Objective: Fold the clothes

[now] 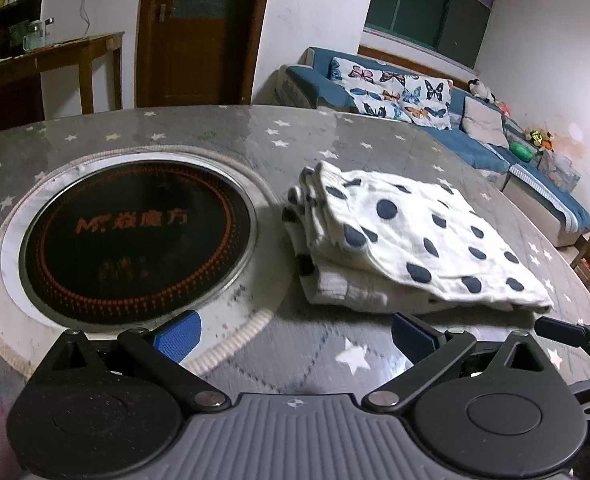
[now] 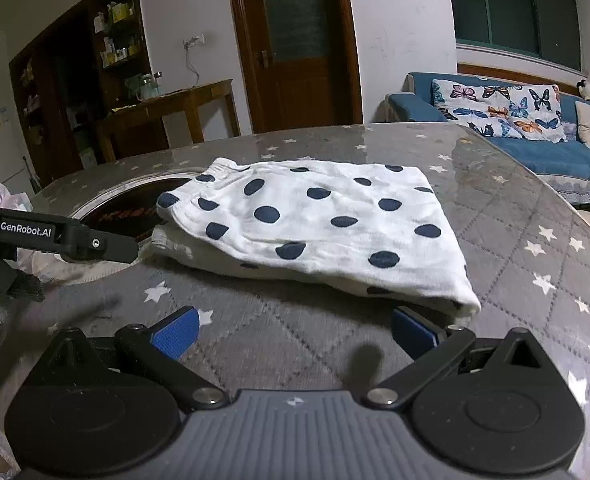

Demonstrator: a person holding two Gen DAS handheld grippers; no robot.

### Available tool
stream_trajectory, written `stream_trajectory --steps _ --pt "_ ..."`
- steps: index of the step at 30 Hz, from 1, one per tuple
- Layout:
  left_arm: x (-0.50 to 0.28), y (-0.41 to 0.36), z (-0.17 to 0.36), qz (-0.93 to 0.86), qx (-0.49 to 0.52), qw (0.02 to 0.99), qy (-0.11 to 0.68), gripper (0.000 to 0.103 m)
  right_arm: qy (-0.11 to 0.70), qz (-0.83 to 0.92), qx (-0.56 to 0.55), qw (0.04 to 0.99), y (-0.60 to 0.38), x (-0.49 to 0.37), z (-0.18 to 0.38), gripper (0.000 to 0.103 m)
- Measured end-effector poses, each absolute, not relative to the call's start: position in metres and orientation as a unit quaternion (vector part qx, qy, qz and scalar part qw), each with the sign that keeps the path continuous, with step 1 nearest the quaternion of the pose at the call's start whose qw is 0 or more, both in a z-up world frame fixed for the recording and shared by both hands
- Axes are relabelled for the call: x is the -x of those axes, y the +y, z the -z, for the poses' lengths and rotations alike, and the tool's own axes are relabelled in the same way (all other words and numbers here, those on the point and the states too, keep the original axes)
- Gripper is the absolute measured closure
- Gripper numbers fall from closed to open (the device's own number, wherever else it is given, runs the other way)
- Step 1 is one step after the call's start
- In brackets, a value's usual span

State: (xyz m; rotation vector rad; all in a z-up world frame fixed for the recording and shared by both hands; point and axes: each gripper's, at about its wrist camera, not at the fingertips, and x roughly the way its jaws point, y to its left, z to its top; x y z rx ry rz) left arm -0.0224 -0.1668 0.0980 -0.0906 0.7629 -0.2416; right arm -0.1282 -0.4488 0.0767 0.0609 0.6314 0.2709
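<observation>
A white garment with dark blue dots (image 1: 407, 236) lies folded in a flat stack on the grey star-patterned table (image 1: 327, 360). It also shows in the right wrist view (image 2: 315, 224). My left gripper (image 1: 295, 336) is open and empty, a little in front of the garment's near edge. My right gripper (image 2: 295, 334) is open and empty, just short of the garment's near right corner. The left gripper's black arm (image 2: 55, 236) shows at the left of the right wrist view.
A round black induction hob (image 1: 135, 236) is set into the table left of the garment, ringed by a pale rim. A blue sofa (image 1: 475, 132) with butterfly cushions stands behind on the right. A wooden door (image 2: 299, 40) and side table (image 2: 167, 112) stand behind.
</observation>
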Motion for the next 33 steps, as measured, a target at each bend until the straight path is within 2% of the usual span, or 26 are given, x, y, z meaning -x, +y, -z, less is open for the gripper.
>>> stream_trajectory --steps 33 --pt "0.059 -0.176 -0.093 0.121 0.018 0.923 0.365 0.000 0.305 -0.090 -0.057 0.946 -0.433 0.146 -0.079 0.000"
